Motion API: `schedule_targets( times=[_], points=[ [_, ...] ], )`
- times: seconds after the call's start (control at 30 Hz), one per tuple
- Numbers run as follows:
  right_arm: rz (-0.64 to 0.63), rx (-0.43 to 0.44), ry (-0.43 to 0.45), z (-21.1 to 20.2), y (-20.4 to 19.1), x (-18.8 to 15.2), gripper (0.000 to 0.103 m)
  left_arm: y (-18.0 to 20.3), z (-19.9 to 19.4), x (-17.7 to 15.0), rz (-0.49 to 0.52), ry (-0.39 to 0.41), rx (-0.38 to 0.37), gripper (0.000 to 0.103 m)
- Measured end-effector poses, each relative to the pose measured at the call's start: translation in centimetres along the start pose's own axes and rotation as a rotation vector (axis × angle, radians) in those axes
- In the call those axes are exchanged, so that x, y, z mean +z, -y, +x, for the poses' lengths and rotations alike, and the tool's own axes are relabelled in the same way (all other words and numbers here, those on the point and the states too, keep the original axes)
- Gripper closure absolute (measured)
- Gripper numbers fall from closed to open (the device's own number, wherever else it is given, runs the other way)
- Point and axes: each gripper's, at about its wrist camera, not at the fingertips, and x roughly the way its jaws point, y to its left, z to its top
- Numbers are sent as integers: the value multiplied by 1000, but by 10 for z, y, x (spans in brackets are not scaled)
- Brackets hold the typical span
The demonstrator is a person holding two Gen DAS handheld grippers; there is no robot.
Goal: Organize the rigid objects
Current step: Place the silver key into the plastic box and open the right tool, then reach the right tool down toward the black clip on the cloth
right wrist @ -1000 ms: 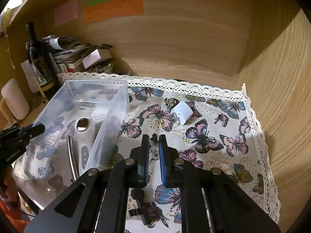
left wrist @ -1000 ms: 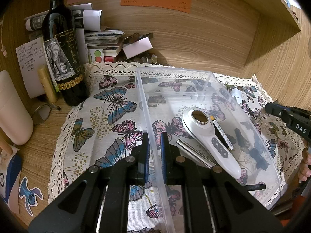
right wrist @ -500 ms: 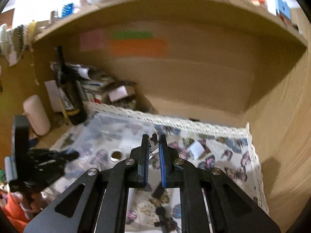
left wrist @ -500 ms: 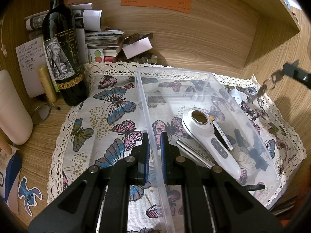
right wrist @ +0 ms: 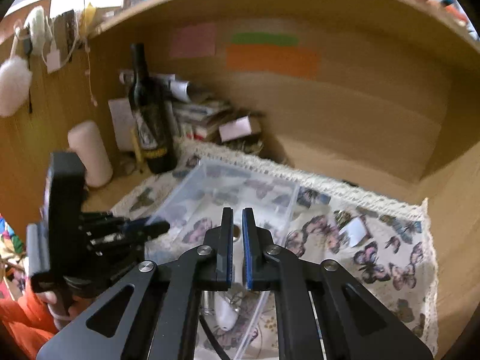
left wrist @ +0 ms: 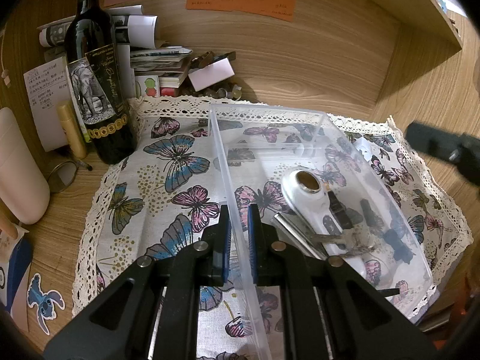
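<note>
A clear plastic bin [left wrist: 303, 114] stands on the butterfly cloth [left wrist: 168, 180]. In it lie a white handheld device [left wrist: 309, 198], a metal rod [left wrist: 295, 235] and a bunch of keys [left wrist: 351, 240]. My left gripper [left wrist: 238, 234] is shut on the bin's left wall. My right gripper [right wrist: 237, 240] hangs above the bin [right wrist: 210, 198] with its jaws nearly together and nothing between them; its body shows at the right of the left wrist view [left wrist: 444, 147]. A small white box [right wrist: 355, 231] lies on the cloth right of the bin.
A wine bottle [left wrist: 96, 69], a pale cylinder [left wrist: 18, 168], a gold tube [left wrist: 72, 129] and a pile of papers and boxes [left wrist: 168, 63] stand at the back left. Wooden walls close the back and the right. A shelf [left wrist: 432, 6] runs overhead.
My right gripper has risen from the cloth and swung left over the bin. Keys that hung from it half a second ago now lie in the bin. My left gripper has not moved.
</note>
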Motion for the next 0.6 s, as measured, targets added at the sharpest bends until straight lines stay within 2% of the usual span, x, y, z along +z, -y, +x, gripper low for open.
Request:
schedule_targets(
  times=[0.1,0.33,0.4,0.47,0.6],
  points=[
    [3,8,-46,12,1,-5,98,0,0,0,0,0,0,93],
    [60,-24,-66,7,27,-7,96,0,0,0,-1,1,1,93],
    [79,-51,-76,7,38,-7,91,0,0,0,-1,0,0,93],
    [104,-84,-87,7,51,-11,80,0,0,0,-2,0,0,93],
    [143,-129,-137,13,73,-22,77,0,-1,0,1,0,2,93]
  ],
)
